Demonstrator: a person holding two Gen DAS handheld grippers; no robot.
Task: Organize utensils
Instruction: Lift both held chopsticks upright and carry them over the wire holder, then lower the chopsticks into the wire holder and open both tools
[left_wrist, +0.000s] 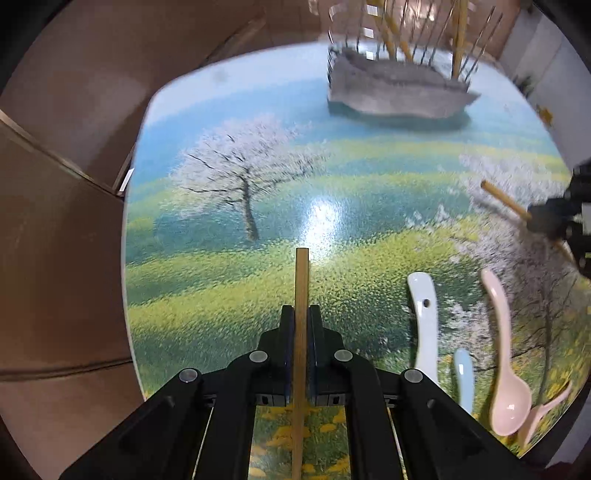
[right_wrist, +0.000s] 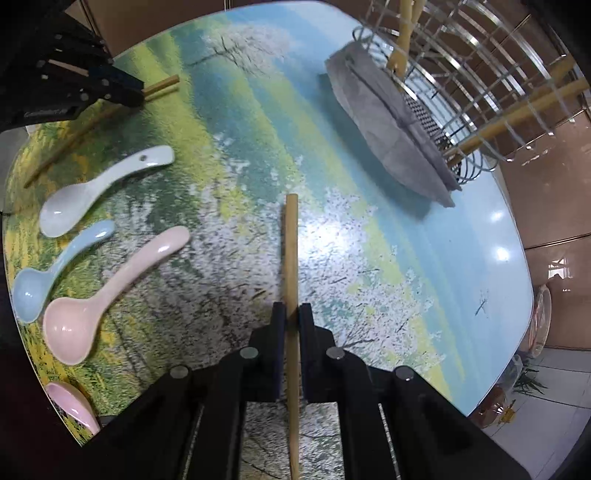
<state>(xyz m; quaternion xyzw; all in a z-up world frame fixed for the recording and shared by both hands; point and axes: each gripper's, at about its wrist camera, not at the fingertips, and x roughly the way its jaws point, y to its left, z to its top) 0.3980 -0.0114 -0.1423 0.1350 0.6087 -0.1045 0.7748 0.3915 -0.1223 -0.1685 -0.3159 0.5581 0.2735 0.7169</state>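
Observation:
My left gripper (left_wrist: 301, 312) is shut on a bamboo chopstick (left_wrist: 301, 280) that sticks out ahead of its fingers above the table. My right gripper (right_wrist: 291, 310) is shut on a second bamboo chopstick (right_wrist: 290, 240) the same way. Each gripper shows in the other's view: the right gripper (left_wrist: 532, 216) at the right edge, the left gripper (right_wrist: 138, 94) at the upper left. A wire utensil rack (right_wrist: 480, 74) with several chopsticks in it stands at the far side on a grey cloth (right_wrist: 388, 122). A white spoon (right_wrist: 96, 188), a blue spoon (right_wrist: 51, 273) and a pink spoon (right_wrist: 110, 291) lie on the table.
The table (left_wrist: 221, 295) carries a printed landscape with blossoming trees. Another pink spoon (right_wrist: 72, 404) lies at its near left edge. Brown tiled floor (left_wrist: 66, 184) lies past the table's left edge. A plant and bags (right_wrist: 524, 380) sit on the floor at the right.

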